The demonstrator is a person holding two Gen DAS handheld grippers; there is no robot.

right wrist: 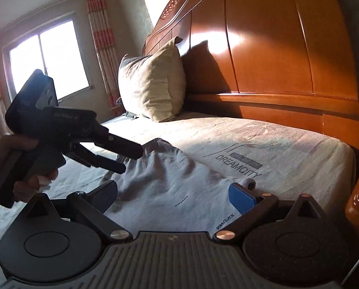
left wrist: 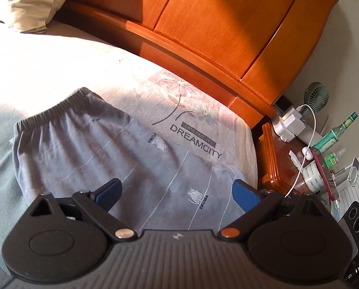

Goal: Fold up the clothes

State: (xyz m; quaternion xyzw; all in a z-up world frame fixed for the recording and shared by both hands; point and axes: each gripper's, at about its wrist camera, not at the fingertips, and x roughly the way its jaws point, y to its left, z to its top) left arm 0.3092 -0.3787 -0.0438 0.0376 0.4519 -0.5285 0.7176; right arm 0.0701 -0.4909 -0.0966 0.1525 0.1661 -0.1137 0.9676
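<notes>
Left wrist view: the left gripper [left wrist: 177, 190] hangs with its blue-padded jaws spread wide over the grey trousers [left wrist: 121, 159], holding nothing; the near end of the garment runs under the gripper body and is cut off from sight. The trousers lie flat on the mattress [left wrist: 59, 72], elastic waistband [left wrist: 56, 109] at the far left, and their right side reaches close to the mattress edge beside the bedside table [left wrist: 283, 168]. That table is crowded with a white charger [left wrist: 287, 122], a cable, a green bottle [left wrist: 336, 132] and a small fan [left wrist: 316, 95], several only partly readable at the frame rim. Bare mattress stretches left and beyond the waistband, up to a pillow [left wrist: 27, 2] and the wooden headboard [left wrist: 215, 29]. In the right wrist view the right gripper [right wrist: 173, 196] is likewise wide apart and empty above the trousers' near part, the cloth bleached by sunlight so its pattern is faint. The left gripper shows there from the side, near the bunched waistband; its fingertips overlap in shadow, and whether they touch the cloth cannot be told. Far off, a curtained window [right wrist: 49, 60] glares white.
</notes>
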